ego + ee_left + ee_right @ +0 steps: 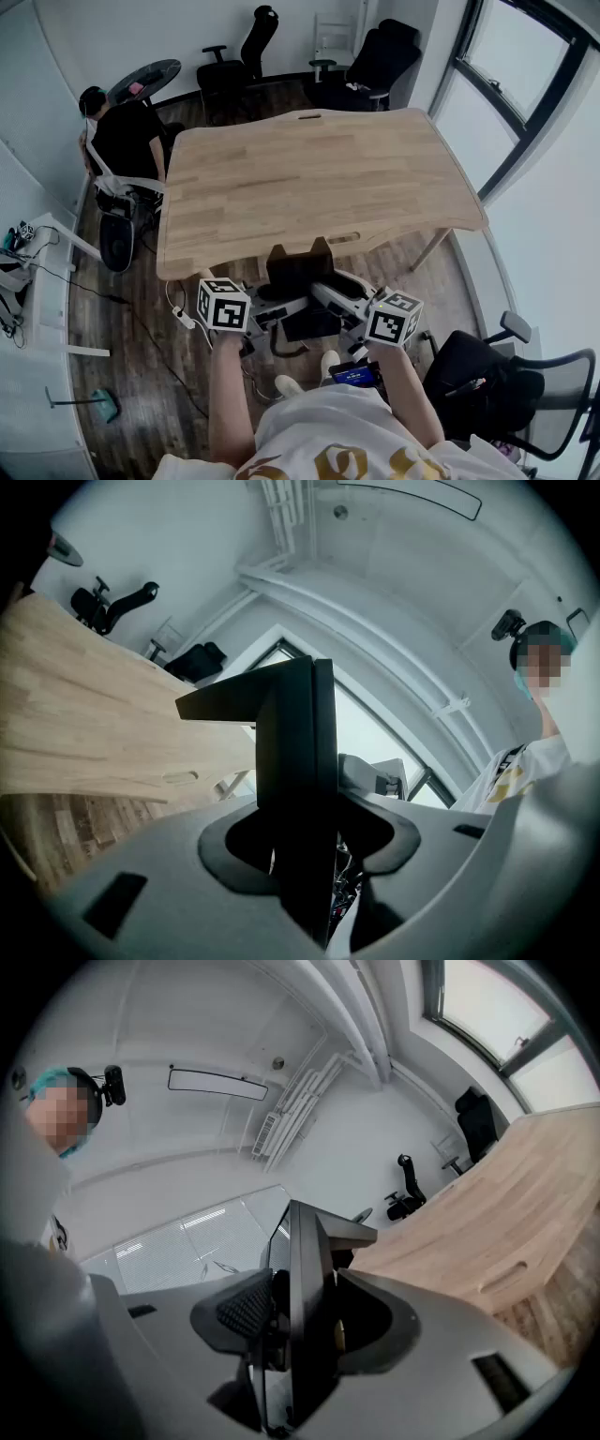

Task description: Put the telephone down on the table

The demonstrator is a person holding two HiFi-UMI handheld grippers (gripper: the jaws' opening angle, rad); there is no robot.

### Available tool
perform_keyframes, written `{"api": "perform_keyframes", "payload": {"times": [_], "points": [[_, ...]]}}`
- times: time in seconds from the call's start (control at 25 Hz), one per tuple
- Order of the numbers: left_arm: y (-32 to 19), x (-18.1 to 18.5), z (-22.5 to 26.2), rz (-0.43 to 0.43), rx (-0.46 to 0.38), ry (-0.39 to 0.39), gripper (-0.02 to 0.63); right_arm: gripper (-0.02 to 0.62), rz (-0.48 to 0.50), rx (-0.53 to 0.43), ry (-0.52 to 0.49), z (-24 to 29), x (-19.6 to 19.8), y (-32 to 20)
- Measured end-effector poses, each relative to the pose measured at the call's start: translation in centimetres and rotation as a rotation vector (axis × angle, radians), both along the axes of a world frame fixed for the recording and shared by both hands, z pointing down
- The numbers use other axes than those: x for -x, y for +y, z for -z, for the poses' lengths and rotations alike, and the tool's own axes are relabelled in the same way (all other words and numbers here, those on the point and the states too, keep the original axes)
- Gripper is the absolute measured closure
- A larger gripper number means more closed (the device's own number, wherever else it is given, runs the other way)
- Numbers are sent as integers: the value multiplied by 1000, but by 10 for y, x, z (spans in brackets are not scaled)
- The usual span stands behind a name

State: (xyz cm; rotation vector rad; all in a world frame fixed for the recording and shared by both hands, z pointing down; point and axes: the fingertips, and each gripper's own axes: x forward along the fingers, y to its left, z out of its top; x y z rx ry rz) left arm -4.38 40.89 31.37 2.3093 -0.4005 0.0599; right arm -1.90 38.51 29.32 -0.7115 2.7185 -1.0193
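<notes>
Telephone [298, 274] — in grip of left tongs [298, 841] and right tongs [298, 1312]

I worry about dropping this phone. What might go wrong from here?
The telephone hangs between the left gripper and right gripper over the floor, short of the table: a slip could drop it. Its top sits close by the table's near edge, so lifting forward may knock it. Each gripper clamps a thin panel; uneven release could tip it.
</notes>
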Motion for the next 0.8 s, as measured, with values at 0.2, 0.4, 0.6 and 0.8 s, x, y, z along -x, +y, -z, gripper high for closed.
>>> {"api": "perform_keyframes", "payload": {"times": [0.2, 0.4, 0.6, 0.8], "points": [[9, 3, -3, 1, 4, -2, 425, 391, -2, -1, 1, -3, 3, 9], [21, 16, -3, -2, 1, 8, 425, 391, -3, -8, 4, -1, 16, 20], [20, 11, 0, -35, -3, 7, 425, 391, -29, -6, 3, 1, 12, 21], [23, 12, 1, -70, -4, -5, 425, 391, -59, -1, 0, 2, 13, 23]]}}
